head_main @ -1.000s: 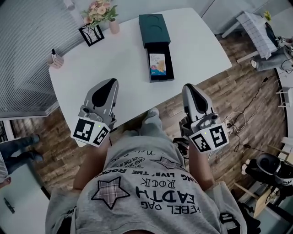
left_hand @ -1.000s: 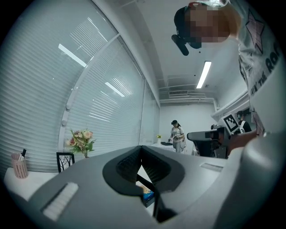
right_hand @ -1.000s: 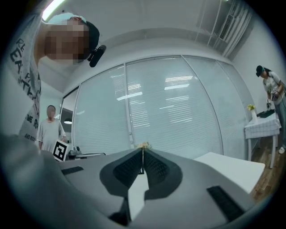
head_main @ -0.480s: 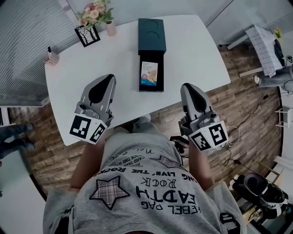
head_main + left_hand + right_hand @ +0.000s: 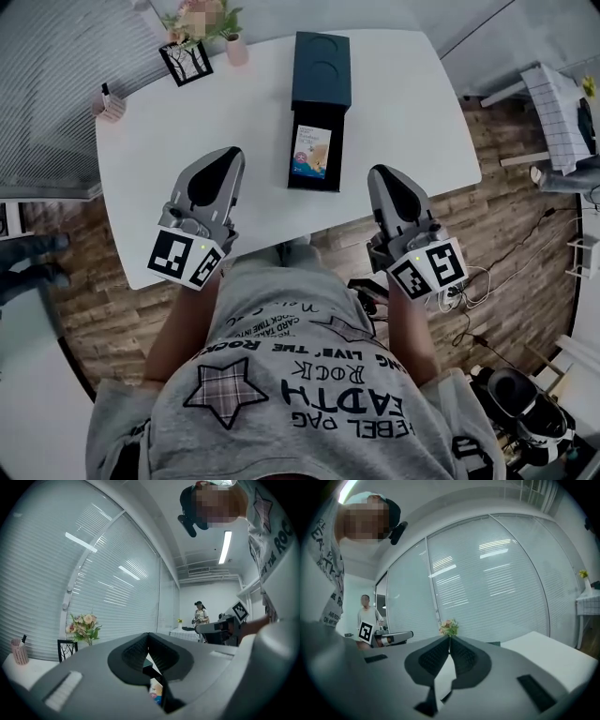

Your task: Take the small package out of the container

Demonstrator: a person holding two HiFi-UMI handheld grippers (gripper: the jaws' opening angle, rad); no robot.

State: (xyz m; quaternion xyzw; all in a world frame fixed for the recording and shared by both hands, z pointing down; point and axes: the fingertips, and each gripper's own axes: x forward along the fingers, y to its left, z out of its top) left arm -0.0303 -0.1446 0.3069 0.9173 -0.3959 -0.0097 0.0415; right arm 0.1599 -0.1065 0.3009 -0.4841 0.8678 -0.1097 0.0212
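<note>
A dark teal container point(image 5: 320, 92) lies on the white table point(image 5: 403, 103) with its drawer pulled out toward me. In the drawer lies the small package point(image 5: 311, 152), white with a colourful print. A sliver of the package point(image 5: 155, 696) shows through the left gripper's jaws. My left gripper point(image 5: 220, 155) is shut and empty, over the table's near edge, left of the drawer. My right gripper point(image 5: 384, 173) is shut and empty too, at the near edge to the drawer's right. Neither touches the container.
A vase of flowers point(image 5: 232, 47), a small black frame point(image 5: 185, 64) and a pink holder point(image 5: 110, 105) stand at the table's far left. Wooden floor lies around the table. Another person point(image 5: 200, 613) stands far off in the room.
The view has shifted a little, and the container sits slightly further right and closer between the grippers. Both grippers stay shut at the near edge.
</note>
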